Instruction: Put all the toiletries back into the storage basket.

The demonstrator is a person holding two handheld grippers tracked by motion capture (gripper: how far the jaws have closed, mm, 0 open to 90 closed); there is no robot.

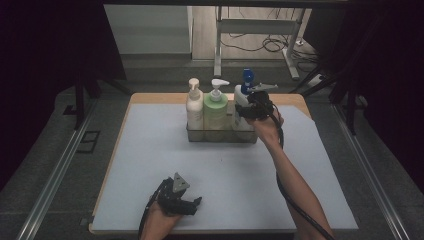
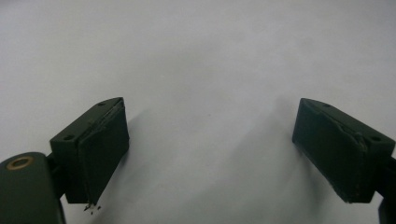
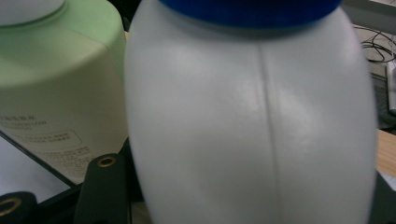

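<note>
Right gripper (image 1: 246, 111): jaws about half open, clamped on the white oval plastic bottle with a blue pump head (image 3: 252, 121), one pad on each flank of the body. Bottle upright between the fingers, at the end of the clear rectangular plastic caddy (image 1: 220, 135) nearest that hand.

Left gripper (image 2: 210, 121): jaws wide apart, nothing between them, low over bare mat, well apart from the caddy.

Hazards from here:
- Slip. Smooth, rounded wall under the pads; on any loosening of the grip, likely slide downward or rotation about the pad line.
- Knock-on tipping. Pale green square-shouldered plastic pump bottle (image 3: 56, 70) just beside the outer face of one finger; beyond it, a cream plastic pump bottle (image 1: 194, 107). Sideways travel of the fingers liable to push both over.
- Caddy drag. Lower body apparently close to the caddy wall; with a tilted pull, probable lifting or skidding of the whole caddy.
- Pump snag. Blue pump head above the fingers, spout protruding; avoid contact from above.

Surface: pale grey-blue mat (image 1: 200, 165) under both sets of fingers, laid on a light wooden tabletop (image 1: 160, 97), flat and uncluttered.

Room: dim. Beyond the fingertips, a white metal desk frame (image 1: 218, 50) and loose black cables (image 1: 270, 45) on the floor. Metal rails (image 1: 55, 175) along both sides.
</note>
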